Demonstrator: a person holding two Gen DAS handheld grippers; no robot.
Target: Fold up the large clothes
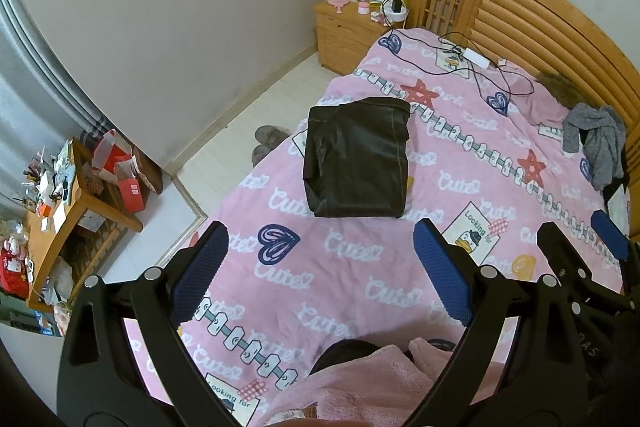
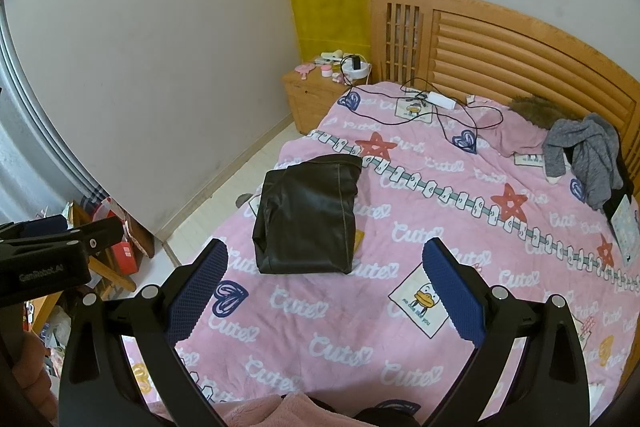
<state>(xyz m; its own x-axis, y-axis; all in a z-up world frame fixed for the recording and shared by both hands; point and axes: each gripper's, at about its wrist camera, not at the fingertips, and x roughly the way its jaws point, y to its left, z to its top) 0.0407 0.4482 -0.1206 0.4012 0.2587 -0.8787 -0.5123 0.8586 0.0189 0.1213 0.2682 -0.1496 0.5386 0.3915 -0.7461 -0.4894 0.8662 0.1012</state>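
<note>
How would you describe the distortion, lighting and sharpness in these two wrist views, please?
Left wrist view: strong fisheye bending curves the headboard; dark corners; soft, even light; the black folded garment looks sharp with a faint sheen. Right wrist view: same curvature and vignette; the garment shows mild glare, and the right tool is reasonably sharp.

Black claw (image 1: 320, 267) frames, blue textured pads (image 1: 440, 267), silver screws, fluffy pink sleeve (image 1: 380, 379)
</note>
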